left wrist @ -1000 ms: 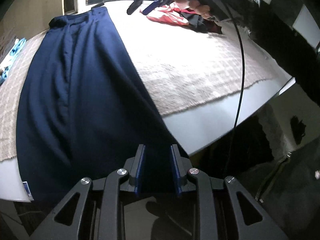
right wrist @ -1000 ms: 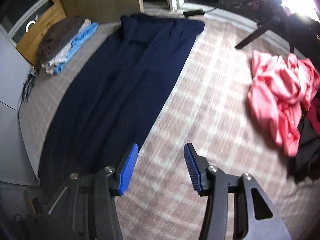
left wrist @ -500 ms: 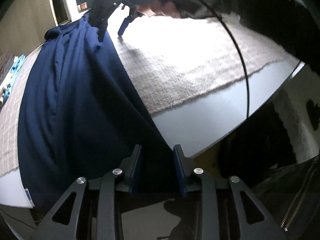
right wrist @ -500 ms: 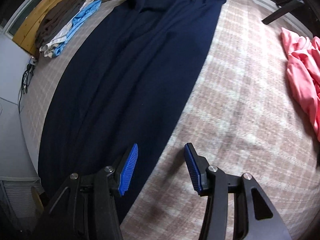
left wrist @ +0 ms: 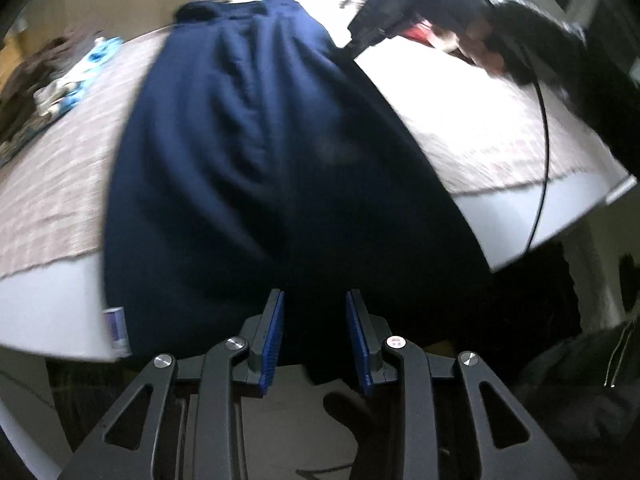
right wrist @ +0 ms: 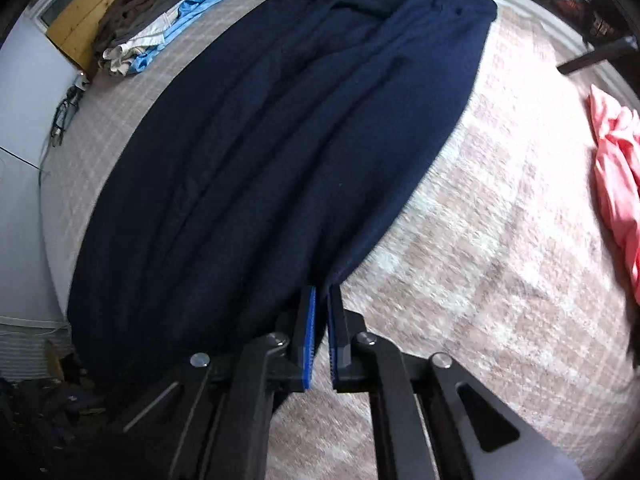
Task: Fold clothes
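A long navy garment [left wrist: 248, 152] [right wrist: 288, 132] lies flat along the checked bedcover [right wrist: 480, 240], its near end hanging over the bed's edge. My left gripper [left wrist: 317, 300] stands open at that hanging end, with dark cloth between its fingers but not pinched. My right gripper [right wrist: 322, 294] is shut on the garment's right edge, about midway along it. In the left wrist view the right gripper [left wrist: 372, 28] and the hand holding it [left wrist: 488, 52] show as a blur at the garment's far right side.
A stack of folded clothes [right wrist: 160, 12] [left wrist: 60, 80] sits at the bed's far left against a wooden board [right wrist: 80, 20]. A pink garment [right wrist: 616, 168] lies crumpled at the right. A black cable [left wrist: 540, 140] hangs across the bed's white edge [left wrist: 540, 216].
My right gripper came down onto the garment's right edge and shut on it. My left gripper shifted from the hem's right corner toward its middle.
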The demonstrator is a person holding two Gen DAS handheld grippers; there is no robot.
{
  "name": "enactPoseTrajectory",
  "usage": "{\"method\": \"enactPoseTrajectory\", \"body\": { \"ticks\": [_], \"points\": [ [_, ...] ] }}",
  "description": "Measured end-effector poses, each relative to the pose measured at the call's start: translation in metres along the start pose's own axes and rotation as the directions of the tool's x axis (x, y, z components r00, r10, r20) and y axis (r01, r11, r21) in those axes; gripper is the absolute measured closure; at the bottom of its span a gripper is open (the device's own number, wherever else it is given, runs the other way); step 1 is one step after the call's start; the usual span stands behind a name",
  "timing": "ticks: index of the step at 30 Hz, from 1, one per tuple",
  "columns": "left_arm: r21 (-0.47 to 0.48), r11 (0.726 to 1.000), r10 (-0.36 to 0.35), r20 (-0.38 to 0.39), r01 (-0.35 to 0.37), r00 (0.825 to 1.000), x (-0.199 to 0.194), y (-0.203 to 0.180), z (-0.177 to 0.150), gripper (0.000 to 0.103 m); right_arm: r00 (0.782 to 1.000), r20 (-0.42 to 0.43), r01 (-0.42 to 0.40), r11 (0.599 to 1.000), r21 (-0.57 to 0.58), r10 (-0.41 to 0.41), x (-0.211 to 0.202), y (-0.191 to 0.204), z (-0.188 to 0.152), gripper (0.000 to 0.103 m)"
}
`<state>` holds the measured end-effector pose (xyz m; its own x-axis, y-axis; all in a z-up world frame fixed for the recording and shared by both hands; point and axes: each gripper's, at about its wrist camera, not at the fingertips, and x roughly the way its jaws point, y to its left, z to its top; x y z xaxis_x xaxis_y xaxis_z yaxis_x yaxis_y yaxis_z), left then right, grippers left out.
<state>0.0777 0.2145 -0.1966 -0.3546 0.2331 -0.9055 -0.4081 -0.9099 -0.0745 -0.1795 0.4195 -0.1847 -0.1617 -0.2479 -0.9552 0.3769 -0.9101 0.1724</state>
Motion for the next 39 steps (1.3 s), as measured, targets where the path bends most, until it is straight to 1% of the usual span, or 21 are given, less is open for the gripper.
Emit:
{"method": "enactPoseTrajectory", "body": {
  "ticks": [2,4,5,6,7,8,9,11,13,16,19,20,21,22,25,28,31,32,34,35,39],
  "points": [
    [0.028,1.000,0.006,-0.001,-0.006,1.000,0.001,-0.003,0.001,0.077,1.000,0.007,-0.006,0.999,0.033,0.006,-0.005,-0.014,-0.003,0.100],
    [0.004,1.000,-0.015,0.005,0.015,1.000,0.001,0.003,0.001,0.089,1.000,0.003,-0.024,0.997,0.074,0.024,-0.006,-0.028,-0.007,0.100],
    [-0.015,0.999,-0.042,0.006,0.042,0.999,0.001,0.009,0.000,0.093,0.999,0.002,-0.033,0.995,0.095,0.033,-0.006,-0.035,-0.009,0.100],
    [-0.025,0.998,-0.059,0.006,0.059,0.998,0.000,0.011,0.000,0.096,0.999,0.010,-0.047,0.994,0.099,0.047,-0.010,-0.032,-0.014,0.099],
    [-0.027,0.998,-0.065,0.009,0.065,0.998,0.000,0.012,-0.001,0.096,0.998,0.018,-0.062,0.993,0.102,0.061,-0.014,-0.028,-0.019,0.097],
    [-0.020,0.998,-0.066,0.011,0.066,0.998,0.001,0.007,-0.001,0.096,0.997,0.026,-0.077,0.992,0.105,0.074,-0.018,-0.025,-0.024,0.090],
    [-0.010,0.998,-0.066,0.012,0.066,0.998,0.001,0.004,-0.001,0.097,0.995,0.035,-0.092,0.990,0.108,0.088,-0.022,-0.021,-0.029,0.078],
    [0.000,0.998,-0.064,0.013,0.064,0.998,0.003,0.003,0.001,0.097,0.993,0.036,-0.118,0.989,0.092,0.116,-0.023,-0.007,-0.048,0.063],
    [-0.014,0.997,-0.078,0.007,0.078,0.997,0.005,0.008,0.006,0.095,0.989,0.035,-0.145,0.986,0.077,0.143,-0.024,0.007,-0.067,0.063],
    [-0.019,0.996,-0.090,0.005,0.091,0.996,0.006,0.012,0.012,0.091,0.992,0.009,-0.125,0.991,0.045,0.125,-0.011,0.026,-0.081,0.063],
    [0.001,0.997,-0.082,0.005,0.082,0.997,0.007,0.011,0.015,0.091,0.996,0.028,-0.079,0.997,-0.006,0.079,-0.007,0.048,-0.086,0.063],
    [0.011,0.997,-0.074,0.002,0.074,0.997,0.007,0.010,0.016,0.091,0.997,0.031,-0.071,0.997,-0.018,0.072,-0.006,0.052,-0.087,0.070],
    [0.018,0.997,-0.069,-0.002,0.070,0.998,0.007,0.009,0.017,0.092,0.997,0.029,-0.077,0.997,-0.012,0.078,-0.007,0.051,-0.087,0.101],
    [0.024,0.997,-0.068,-0.005,0.068,0.998,0.008,0.008,0.018,0.095,0.996,0.027,-0.084,0.996,-0.004,0.084,-0.008,0.048,-0.087,0.099],
    [0.026,0.997,-0.078,-0.004,0.078,0.997,0.005,0.009,0.020,0.098,0.994,0.021,-0.104,0.994,0.020,0.103,-0.012,0.042,-0.088,0.100],
    [0.017,0.995,-0.099,0.018,0.098,0.995,0.000,0.013,0.023,0.098,0.992,0.016,-0.123,0.991,0.043,0.122,-0.015,0.036,-0.089,0.101],
    [0.013,0.996,-0.084,-0.002,0.084,0.996,0.008,0.018,0.018,0.098,0.990,0.012,-0.142,0.988,0.067,0.142,-0.019,0.029,-0.089,0.100],
    [0.003,0.996,-0.093,0.002,0.093,0.996,0.004,0.017,0.013,0.098,0.990,0.013,-0.142,0.987,0.073,0.142,-0.020,0.032,-0.093,0.098],
    [-0.015,0.994,-0.111,0.004,0.111,0.994,0.004,0.019,0.012,0.098,0.990,0.015,-0.141,0.986,0.085,0.141,-0.022,0.039,-0.101,0.081],
    [-0.015,0.993,-0.114,0.004,0.114,0.993,0.004,0.020,0.013,0.098,0.990,0.016,-0.141,0.986,0.091,0.140,-0.023,0.043,-0.105,0.069],
    [0.006,0.994,-0.107,0.002,0.107,0.994,0.000,0.018,0.009,0.098,0.990,0.018,-0.143,0.984,0.110,0.142,-0.025,0.059,-0.126,0.069]
  ]
}}
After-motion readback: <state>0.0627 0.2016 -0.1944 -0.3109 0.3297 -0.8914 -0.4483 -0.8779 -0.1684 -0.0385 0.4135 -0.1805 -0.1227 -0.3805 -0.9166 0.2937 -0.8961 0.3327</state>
